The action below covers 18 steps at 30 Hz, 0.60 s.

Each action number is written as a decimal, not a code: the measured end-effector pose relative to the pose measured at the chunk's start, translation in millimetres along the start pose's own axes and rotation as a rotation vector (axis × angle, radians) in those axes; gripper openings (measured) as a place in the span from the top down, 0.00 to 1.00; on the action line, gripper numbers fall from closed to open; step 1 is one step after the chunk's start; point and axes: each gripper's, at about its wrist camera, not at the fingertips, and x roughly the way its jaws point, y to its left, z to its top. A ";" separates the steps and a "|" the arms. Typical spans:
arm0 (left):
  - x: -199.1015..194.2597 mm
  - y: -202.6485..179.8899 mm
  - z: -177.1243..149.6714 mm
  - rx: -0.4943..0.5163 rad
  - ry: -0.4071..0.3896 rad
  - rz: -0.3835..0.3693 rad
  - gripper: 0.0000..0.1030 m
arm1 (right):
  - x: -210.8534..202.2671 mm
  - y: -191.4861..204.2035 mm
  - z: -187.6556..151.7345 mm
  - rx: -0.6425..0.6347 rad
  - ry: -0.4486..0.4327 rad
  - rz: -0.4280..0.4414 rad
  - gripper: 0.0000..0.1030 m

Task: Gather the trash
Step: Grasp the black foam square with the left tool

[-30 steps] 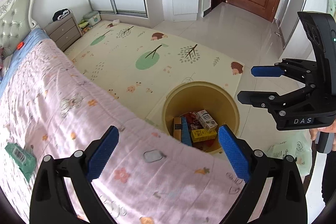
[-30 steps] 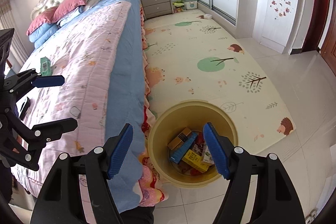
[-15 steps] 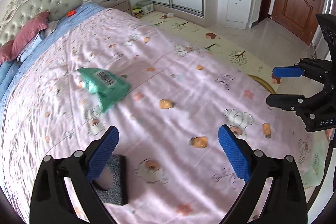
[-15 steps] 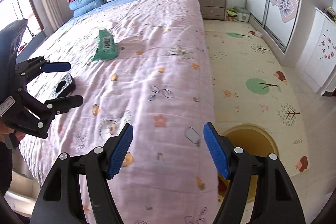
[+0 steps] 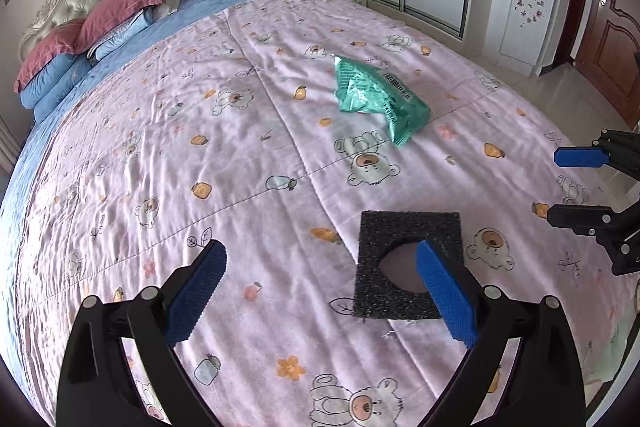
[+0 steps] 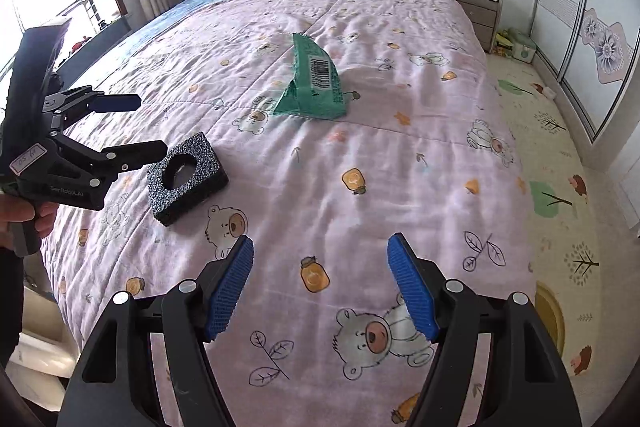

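Left gripper [image 5: 320, 291]: black frame, blue ribbed pads, jaws spread wide with nothing between them, poised above the quilt; its right finger overlaps the view of a foam block. Right gripper [image 6: 320, 287]: same build, jaws likewise parted and empty, over bare quilt at the bed's near edge. Foam block [image 5: 404, 259]: black, speckled, coarse-pored, square slab with a rounded hole cut through its centre; lies flat on the quilt, just beyond the left gripper at about 1 o'clock in the left wrist view, and at 10 o'clock in the right wrist view [image 6: 186, 179]. Green wrapper [image 5: 380, 99]: crinkled, glossy plastic packet, flattened and partly folded, printed barcode facing up; long axis runs from 11 o'clock to 5 o'clock in the left wrist view, well beyond the foam block, near the middle of the bed; in the right wrist view [image 6: 316, 83] it tapers toward 12 o'clock with its wider end nearer. Quilt [image 6: 400, 155]: pink, stitched, soft and wrinkled, printed with bears, jars and leaves. Yellow bin [image 6: 550, 311]: rim only, on the floor at 4 o'clock beside the bed.
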 end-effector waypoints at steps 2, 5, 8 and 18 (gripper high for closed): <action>6.6 7.6 -0.8 -0.009 0.005 0.007 0.07 | 4.9 2.1 5.0 -0.006 0.006 0.002 0.34; 16.4 12.0 -0.9 -0.012 0.021 -0.001 0.08 | 10.8 3.0 12.0 -0.008 0.011 0.002 0.34; 24.7 9.2 -2.9 0.006 0.037 -0.044 0.08 | 15.3 2.2 15.8 -0.009 0.016 0.001 0.34; 47.6 -8.1 -3.3 0.044 0.070 -0.121 0.36 | 34.6 0.1 30.7 -0.019 0.035 0.007 0.34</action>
